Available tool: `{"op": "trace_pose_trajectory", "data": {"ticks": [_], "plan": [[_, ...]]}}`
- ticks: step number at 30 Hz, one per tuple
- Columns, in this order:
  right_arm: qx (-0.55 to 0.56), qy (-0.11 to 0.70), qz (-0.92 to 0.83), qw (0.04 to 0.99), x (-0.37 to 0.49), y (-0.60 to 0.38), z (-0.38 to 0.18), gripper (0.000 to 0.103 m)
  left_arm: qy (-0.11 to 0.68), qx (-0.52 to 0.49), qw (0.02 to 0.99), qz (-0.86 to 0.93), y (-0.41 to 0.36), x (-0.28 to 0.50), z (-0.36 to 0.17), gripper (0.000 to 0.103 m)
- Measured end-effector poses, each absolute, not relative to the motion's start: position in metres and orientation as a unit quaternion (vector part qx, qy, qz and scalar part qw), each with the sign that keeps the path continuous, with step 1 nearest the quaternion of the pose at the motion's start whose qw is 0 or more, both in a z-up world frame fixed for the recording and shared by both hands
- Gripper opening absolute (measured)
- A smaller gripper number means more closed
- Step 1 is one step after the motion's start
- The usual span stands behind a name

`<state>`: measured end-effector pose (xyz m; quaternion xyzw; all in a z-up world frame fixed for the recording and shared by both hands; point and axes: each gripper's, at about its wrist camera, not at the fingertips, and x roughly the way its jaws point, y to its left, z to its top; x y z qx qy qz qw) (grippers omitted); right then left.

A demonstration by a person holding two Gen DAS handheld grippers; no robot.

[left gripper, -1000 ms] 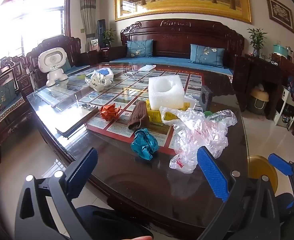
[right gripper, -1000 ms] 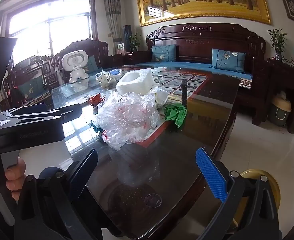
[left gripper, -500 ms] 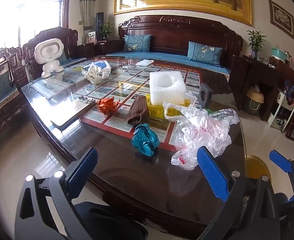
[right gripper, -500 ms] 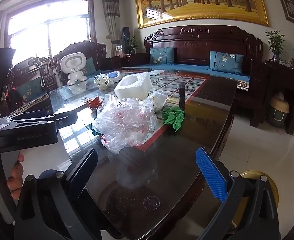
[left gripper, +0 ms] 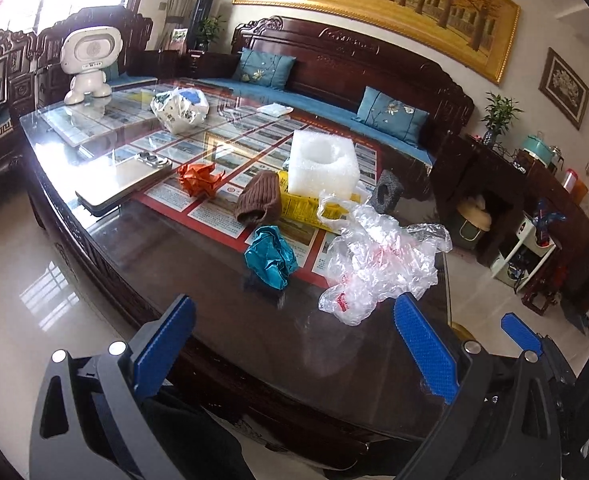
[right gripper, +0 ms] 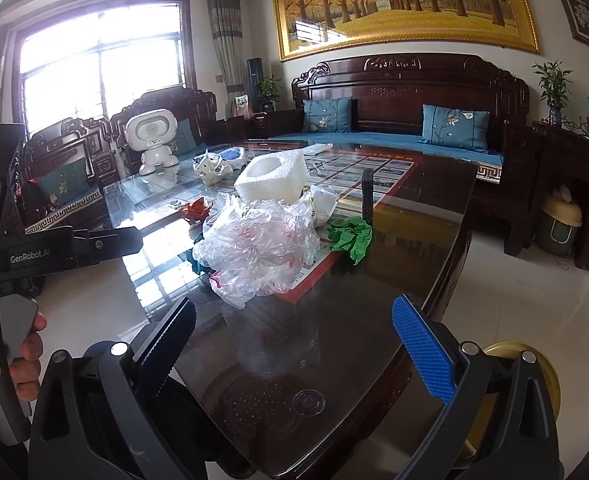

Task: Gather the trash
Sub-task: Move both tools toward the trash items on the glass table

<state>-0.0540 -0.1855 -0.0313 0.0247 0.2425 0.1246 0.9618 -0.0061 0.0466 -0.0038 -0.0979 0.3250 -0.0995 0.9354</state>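
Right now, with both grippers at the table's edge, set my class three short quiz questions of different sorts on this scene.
1. True or false: the left gripper holds the teal wad.
2. Which lies nearest the right gripper? A) foam block B) clear plastic bag C) green wad
3. Fill in: the foam block rests on a ___ packet.

Key: 1 false; 2 B; 3 yellow.

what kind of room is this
Most likely a home living room: a carved dark-wood sofa with blue cushions, a glass-topped coffee table strewn with litter, and a large framed landscape painting on the wall.
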Motion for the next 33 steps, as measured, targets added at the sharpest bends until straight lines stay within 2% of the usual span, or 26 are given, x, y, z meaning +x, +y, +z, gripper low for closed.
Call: {"op": "trace_pose_trajectory", "data": {"ticks": [5, 33], "plan": [[0.025, 0.237, 0.128, 0.963, -0.054, -0.185, -0.031, 0.095, 0.295, -0.069, 0.948, -0.100, 0.047, -0.016, 0.001, 0.099], [-0.002, 0.252, 0.144, 0.957, -0.033, -0.158, -0.028, 0.095, 0.302, -0.046, 0.947, -0.097, 0.066, 0.001, -0.014, 0.099]]}}
